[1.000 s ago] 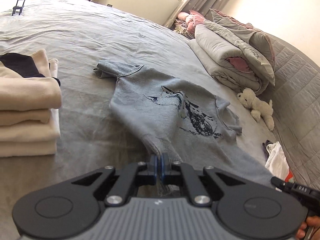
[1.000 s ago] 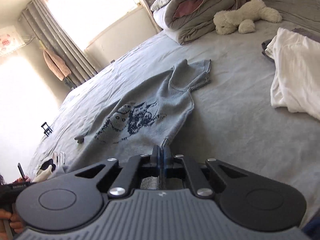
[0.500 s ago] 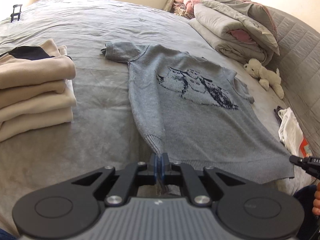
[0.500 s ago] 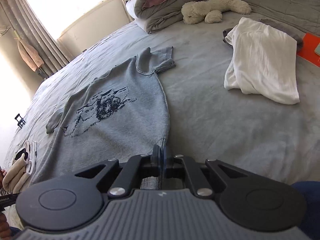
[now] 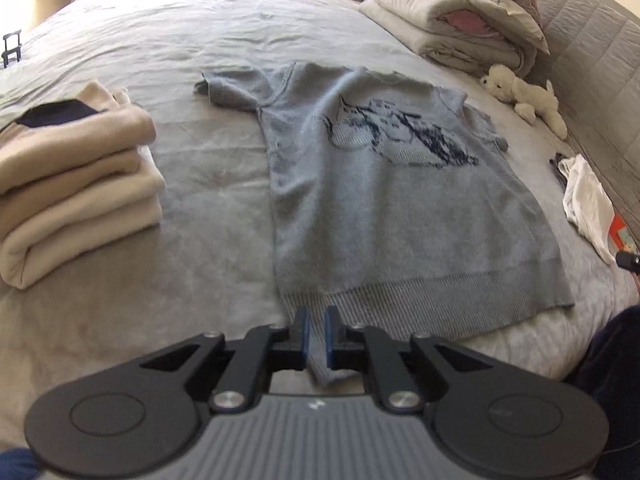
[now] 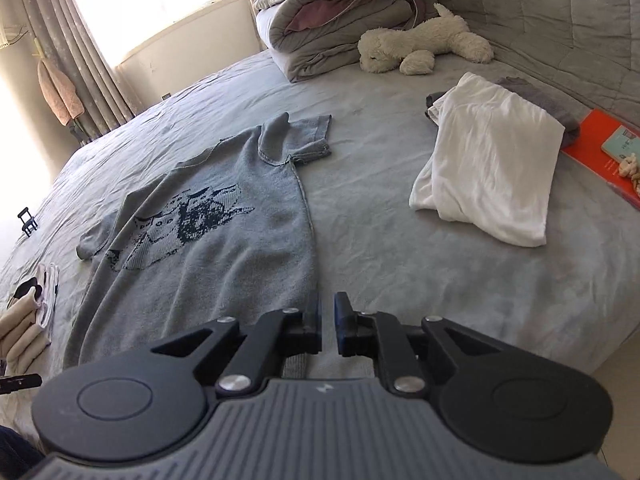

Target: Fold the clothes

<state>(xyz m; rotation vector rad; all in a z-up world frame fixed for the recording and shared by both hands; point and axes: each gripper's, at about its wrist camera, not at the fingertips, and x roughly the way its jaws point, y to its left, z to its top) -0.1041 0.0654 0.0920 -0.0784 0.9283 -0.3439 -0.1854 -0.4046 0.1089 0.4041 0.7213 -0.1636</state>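
The grey sweater (image 5: 404,216) lies flat on the bed (image 5: 200,208). The left gripper (image 5: 315,332) stands narrowly parted around its hem corner; the right gripper (image 6: 328,326) gapes slightly, its body hiding the hem.

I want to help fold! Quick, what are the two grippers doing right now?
Left gripper: jaws open a little, the grey sweater hem between them, not pinched.
Right gripper: jaws open, holding nothing, at the sweater's other hem corner.

Our left gripper (image 5: 316,334) and right gripper (image 6: 328,330) are black, with blue-padded jaws, silver screws and ribbed grey bodies.
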